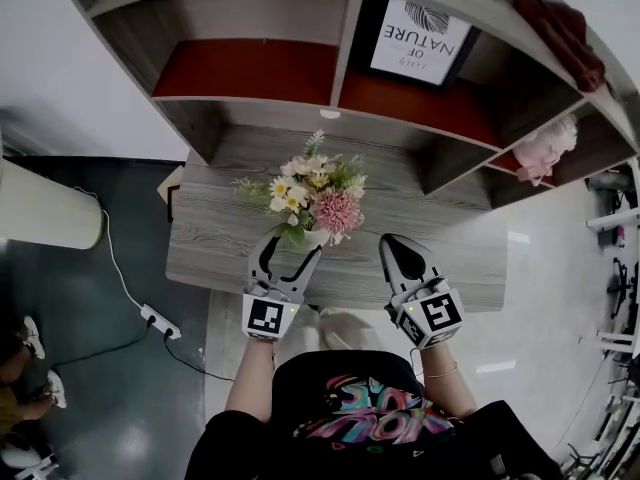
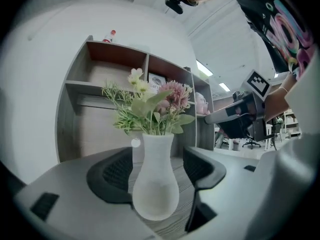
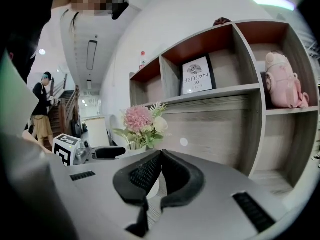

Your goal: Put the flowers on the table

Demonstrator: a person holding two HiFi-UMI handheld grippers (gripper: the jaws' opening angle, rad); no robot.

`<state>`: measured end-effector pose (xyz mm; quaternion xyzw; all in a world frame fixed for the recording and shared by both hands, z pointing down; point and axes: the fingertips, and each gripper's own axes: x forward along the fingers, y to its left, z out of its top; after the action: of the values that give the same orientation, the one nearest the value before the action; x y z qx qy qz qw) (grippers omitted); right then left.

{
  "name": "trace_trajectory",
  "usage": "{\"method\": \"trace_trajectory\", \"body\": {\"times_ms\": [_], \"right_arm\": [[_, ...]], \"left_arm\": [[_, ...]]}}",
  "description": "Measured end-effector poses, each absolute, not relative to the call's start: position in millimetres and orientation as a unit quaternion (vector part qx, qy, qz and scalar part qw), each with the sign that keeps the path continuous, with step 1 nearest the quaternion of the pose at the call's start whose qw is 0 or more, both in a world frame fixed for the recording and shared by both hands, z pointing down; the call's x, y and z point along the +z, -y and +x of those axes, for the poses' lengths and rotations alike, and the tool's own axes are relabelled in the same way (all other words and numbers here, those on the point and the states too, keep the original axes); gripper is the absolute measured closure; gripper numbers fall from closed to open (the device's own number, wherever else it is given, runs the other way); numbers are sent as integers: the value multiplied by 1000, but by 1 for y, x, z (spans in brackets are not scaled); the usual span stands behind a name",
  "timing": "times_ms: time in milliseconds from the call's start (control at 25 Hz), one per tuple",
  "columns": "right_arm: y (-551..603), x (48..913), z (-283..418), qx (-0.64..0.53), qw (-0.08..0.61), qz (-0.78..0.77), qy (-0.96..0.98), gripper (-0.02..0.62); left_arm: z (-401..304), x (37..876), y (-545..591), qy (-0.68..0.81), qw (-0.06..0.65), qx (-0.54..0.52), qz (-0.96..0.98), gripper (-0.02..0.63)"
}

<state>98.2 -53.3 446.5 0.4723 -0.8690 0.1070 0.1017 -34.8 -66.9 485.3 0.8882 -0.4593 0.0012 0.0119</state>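
Flowers [image 1: 312, 196] stand upright in a white vase [image 2: 155, 184] on the table [image 1: 440, 218], as the task requires, between the spread jaws of the left gripper [image 1: 293, 248], apparently unclamped; the right gripper [image 3: 160, 156] is pressed together, empty, just beside.

vase [image 2: 154, 184] frosted white | flowers [image 1: 312, 200] pink, cream, green | table [image 1: 220, 238] grey woodgrain | shelf [image 1: 250, 68] red backs

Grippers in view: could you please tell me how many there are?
2. The left gripper straddles the white vase, jaws apart; the right gripper sits beside it, jaws together.
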Motion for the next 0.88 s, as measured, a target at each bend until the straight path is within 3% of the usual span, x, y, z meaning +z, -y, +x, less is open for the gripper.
{"method": "trace_trajectory", "body": {"times_ms": [320, 480, 600, 640, 760, 880], "right_arm": [[47, 407, 94, 80, 83, 463, 879, 578], [42, 378, 90, 51, 49, 458, 886, 578], [34, 375, 94, 47, 62, 454, 887, 578], [34, 374, 96, 44, 60, 454, 888, 578], [32, 365, 98, 48, 32, 457, 887, 578], [29, 366, 99, 56, 27, 453, 889, 578]], "left_arm": [[-44, 453, 41, 469, 24, 21, 883, 305], [-45, 419, 31, 465, -10, -4, 885, 305], [-40, 396, 21, 456, -23, -14, 890, 308], [-39, 387, 18, 454, -24, -22, 890, 315], [-35, 360, 10, 449, -28, -49, 892, 427], [-31, 353, 2, 439, -4, -44, 897, 450]]}}
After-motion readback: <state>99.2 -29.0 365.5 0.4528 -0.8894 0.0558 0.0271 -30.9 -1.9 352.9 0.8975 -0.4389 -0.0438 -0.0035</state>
